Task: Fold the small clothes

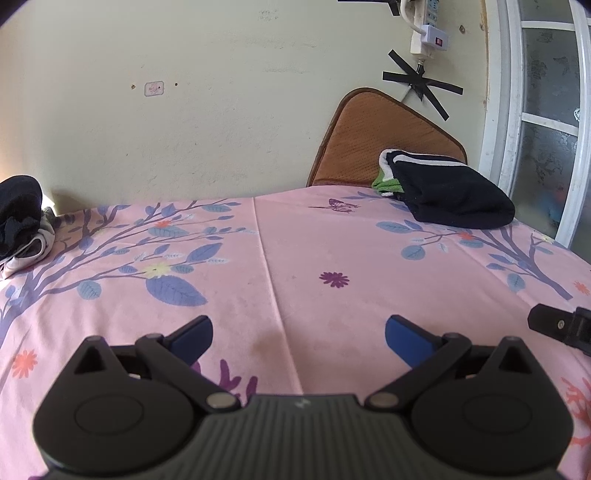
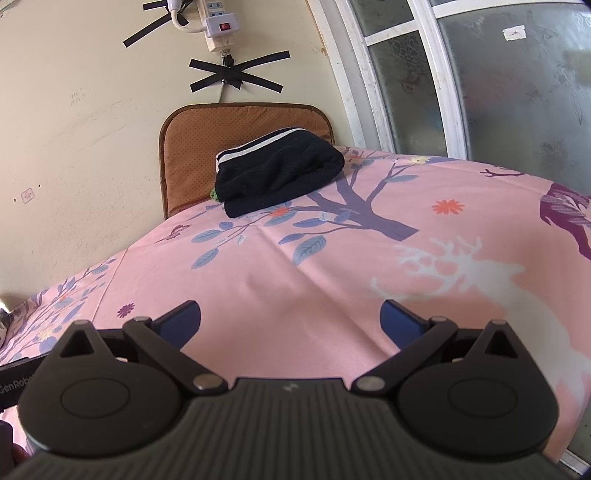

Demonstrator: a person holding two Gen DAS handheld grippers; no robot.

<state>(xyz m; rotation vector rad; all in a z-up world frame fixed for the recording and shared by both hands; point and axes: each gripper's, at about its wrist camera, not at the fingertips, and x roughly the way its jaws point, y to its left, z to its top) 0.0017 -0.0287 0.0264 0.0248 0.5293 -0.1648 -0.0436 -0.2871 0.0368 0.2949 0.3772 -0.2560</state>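
1. A pink floral-printed cloth point(image 1: 295, 258) covered the surface.
2. A folded black garment stack point(image 2: 277, 177) lay at its far edge, against a brown cushion point(image 2: 192, 147).
3. Unfolded dark clothes point(image 1: 20, 221) sat far left.
4. The left gripper point(image 1: 298, 334) and right gripper point(image 2: 290, 321) hovered wide open, holding nothing.

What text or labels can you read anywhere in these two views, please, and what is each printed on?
"GenRobo", cut off by the frame edge: on the black left claw body seen in the right wrist view.
Small pink sticker on the wall: too small to read.
White sticker on the window glass: blurred, unreadable.
Nothing else legible.
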